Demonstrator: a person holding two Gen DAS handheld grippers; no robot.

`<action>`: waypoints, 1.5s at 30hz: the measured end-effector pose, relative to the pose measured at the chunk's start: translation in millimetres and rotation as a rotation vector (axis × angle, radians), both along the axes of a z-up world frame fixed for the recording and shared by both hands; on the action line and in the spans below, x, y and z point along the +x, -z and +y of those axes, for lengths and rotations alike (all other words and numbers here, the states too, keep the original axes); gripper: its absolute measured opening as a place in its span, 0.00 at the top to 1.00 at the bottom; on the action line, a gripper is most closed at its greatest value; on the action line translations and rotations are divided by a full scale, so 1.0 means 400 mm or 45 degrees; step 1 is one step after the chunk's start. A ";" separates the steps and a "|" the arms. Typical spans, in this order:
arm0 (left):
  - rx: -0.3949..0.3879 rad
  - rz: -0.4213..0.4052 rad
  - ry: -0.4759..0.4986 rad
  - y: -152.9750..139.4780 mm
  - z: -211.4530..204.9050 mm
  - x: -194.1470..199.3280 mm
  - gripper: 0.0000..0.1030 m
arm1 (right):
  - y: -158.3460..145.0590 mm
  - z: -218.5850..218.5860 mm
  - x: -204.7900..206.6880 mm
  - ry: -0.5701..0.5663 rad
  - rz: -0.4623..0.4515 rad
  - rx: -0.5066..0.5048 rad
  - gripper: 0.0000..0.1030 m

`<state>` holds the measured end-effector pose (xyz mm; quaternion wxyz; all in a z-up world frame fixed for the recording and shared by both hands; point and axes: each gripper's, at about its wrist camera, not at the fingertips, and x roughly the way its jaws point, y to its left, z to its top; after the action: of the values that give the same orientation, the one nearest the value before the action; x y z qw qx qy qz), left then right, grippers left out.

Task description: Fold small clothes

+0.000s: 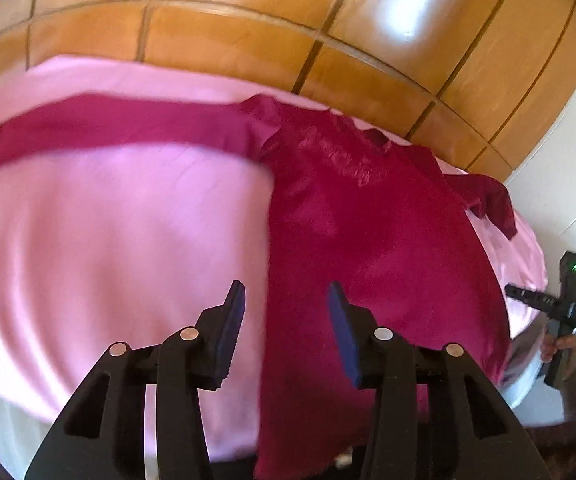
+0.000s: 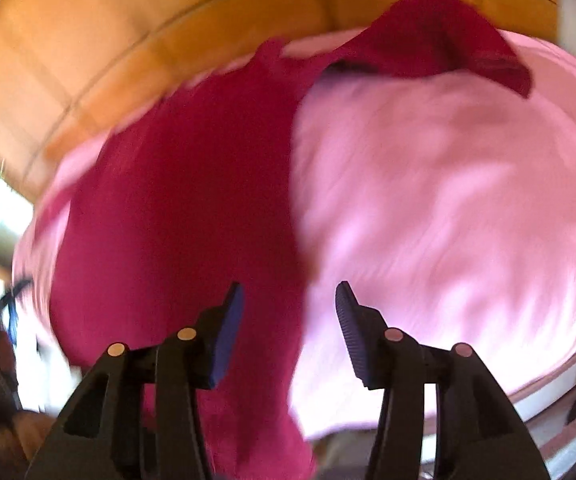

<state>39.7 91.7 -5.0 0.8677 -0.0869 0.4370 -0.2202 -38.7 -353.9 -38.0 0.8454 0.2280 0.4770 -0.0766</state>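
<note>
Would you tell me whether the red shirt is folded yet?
Not yet: the red shirt lies spread on the pink sheet, one sleeve stretched out, the other crumpled.

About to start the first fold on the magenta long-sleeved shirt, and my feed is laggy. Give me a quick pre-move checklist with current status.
1. Left hand-held gripper open, empty: ok.
2. Right hand-held gripper open, empty: ok.
3. Magenta long-sleeved shirt lying on the pink sheet: ok.
4. Long sleeve stretched out flat: ok.
5. Other sleeve flat: not ok, bunched and raised.
6. Shirt hem fully on the sheet: cannot tell, lower edge is hidden behind the grippers.
</note>
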 end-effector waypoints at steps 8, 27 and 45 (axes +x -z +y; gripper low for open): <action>0.002 0.036 0.074 0.054 -0.202 0.116 0.60 | -0.042 -0.232 0.083 0.497 -0.131 -0.247 0.25; 0.106 0.061 0.147 0.095 -0.283 0.177 0.60 | -0.252 -0.434 0.184 0.482 -0.231 -0.513 0.88; 0.109 0.060 0.107 0.101 -0.278 0.227 0.60 | -0.101 -0.685 0.267 0.840 0.070 -0.530 0.36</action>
<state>130.4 -19.3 -45.3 0.8500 -0.0364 0.4698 -0.2353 68.0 -627.8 2.6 0.7904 0.1905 0.3747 -0.4455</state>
